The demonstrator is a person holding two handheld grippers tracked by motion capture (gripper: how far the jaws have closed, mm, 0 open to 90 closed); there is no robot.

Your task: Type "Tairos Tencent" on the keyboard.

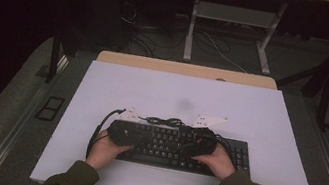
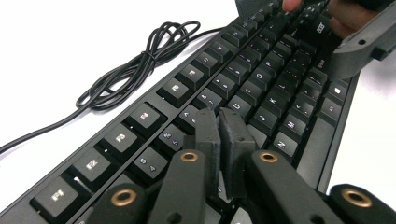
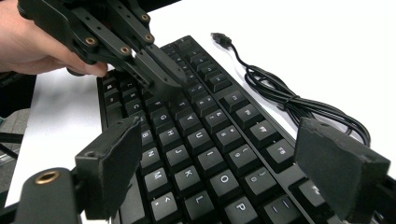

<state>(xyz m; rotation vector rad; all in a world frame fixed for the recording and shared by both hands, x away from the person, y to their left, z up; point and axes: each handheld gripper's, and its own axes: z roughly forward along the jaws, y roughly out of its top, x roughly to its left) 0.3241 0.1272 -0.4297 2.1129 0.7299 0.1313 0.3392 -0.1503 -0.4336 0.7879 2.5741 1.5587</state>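
A black keyboard (image 1: 168,149) lies along the near part of the white table (image 1: 182,95). Its black cable (image 1: 167,121) is bundled just behind it, with the plug (image 3: 219,38) loose on the table. A hand holds my left gripper (image 1: 130,140) over the keyboard's left half. In the left gripper view, the left gripper (image 2: 219,114) is shut, with nothing between the pads and its tips low over the letter keys. My right gripper (image 3: 222,140) hangs over the right half, open wide, with keys showing between its pads. The left gripper (image 3: 166,84) points down at the keys.
The bundled cable (image 2: 140,60) lies on bare white table behind the keyboard. A wooden strip (image 1: 186,69) runs along the table's far edge. Past it is dark floor with a metal desk frame (image 1: 233,18) and loose wires.
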